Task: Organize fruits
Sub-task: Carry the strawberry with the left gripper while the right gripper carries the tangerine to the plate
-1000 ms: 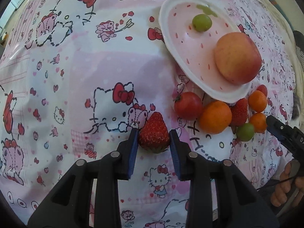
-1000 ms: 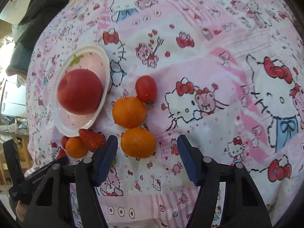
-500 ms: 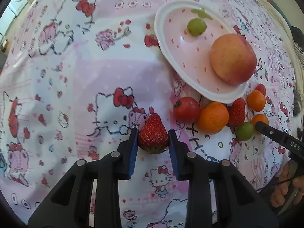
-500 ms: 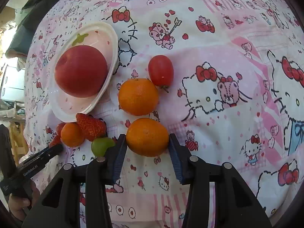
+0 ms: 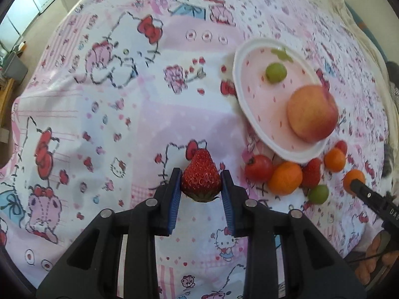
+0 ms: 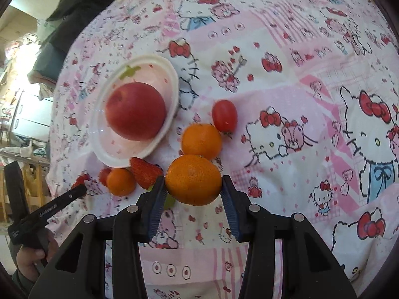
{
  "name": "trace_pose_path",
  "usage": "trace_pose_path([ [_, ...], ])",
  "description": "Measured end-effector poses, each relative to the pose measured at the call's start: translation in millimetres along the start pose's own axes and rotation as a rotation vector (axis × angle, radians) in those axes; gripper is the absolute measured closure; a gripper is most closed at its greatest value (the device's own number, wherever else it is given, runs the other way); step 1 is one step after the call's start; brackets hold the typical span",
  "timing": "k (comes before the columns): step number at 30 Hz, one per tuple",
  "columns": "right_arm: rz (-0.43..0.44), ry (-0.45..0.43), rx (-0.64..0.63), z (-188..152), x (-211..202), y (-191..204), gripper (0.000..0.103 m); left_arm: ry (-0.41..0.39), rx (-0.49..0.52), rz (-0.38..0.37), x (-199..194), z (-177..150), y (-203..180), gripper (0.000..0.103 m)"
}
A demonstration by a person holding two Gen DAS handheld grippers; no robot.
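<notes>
Strawberry (image 5: 201, 175) sits clamped in my left gripper (image 5: 201, 191), tip pointing away from the camera and the leafy end toward it, the blue pads (image 5: 174, 199) pressing its broad shoulders. It appears lifted clear of the patterned cloth (image 5: 99, 114), though I cannot be sure from this angle. I judge it soft and easily bruised, so the wide part near the calyx is the place to hold, with light pressure only.

My right gripper (image 6: 193, 189) is closed on a mandarin (image 6: 193, 179), pads on its two flanks. That fruit should be firmer, with loose, slightly slick peel, light, and tolerant of a squeeze across its middle.

Beyond the mandarin lies a second mandarin (image 6: 201, 140) just behind it, then a cherry tomato (image 6: 224, 115). To the left rests another strawberry (image 6: 144, 175) beside a small orange fruit (image 6: 121, 182), all near the rim of the white plate (image 6: 172, 79), which carries a large peach (image 6: 136, 111).

Only the left wrist view shows the green grape (image 5: 275, 72) on the plate, hidden behind the peach in the other view, and a second green grape (image 5: 318, 193) on the cloth, near the right gripper's tip. The right wrist view alone shows my grip on the mandarin, and the hand (image 6: 30, 254) holding the left gripper's handle.
</notes>
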State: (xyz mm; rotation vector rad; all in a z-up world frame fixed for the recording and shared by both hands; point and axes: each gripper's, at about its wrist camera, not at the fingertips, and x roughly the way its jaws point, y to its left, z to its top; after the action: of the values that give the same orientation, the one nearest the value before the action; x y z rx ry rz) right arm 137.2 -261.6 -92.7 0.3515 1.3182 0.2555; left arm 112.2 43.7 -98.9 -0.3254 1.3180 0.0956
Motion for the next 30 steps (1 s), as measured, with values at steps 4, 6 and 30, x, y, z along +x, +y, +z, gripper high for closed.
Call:
trace_pose_path([
  [4, 0.055, -0.050, -0.008, 6, -13, 6, 0.057, -0.037, 0.014, -0.018, -17, 10, -2, 0.076],
  [6, 0.087, -0.084, -0.015, 9, -23, 11, 0.057, -0.064, 0.023, -0.033, -28, 17, -4, 0.076],
  [30, 0.096, -0.129, -0.143, 123, 1, 54, 0.057, -0.133, 0.253, -0.003, 6, 105, -68, 0.076],
])
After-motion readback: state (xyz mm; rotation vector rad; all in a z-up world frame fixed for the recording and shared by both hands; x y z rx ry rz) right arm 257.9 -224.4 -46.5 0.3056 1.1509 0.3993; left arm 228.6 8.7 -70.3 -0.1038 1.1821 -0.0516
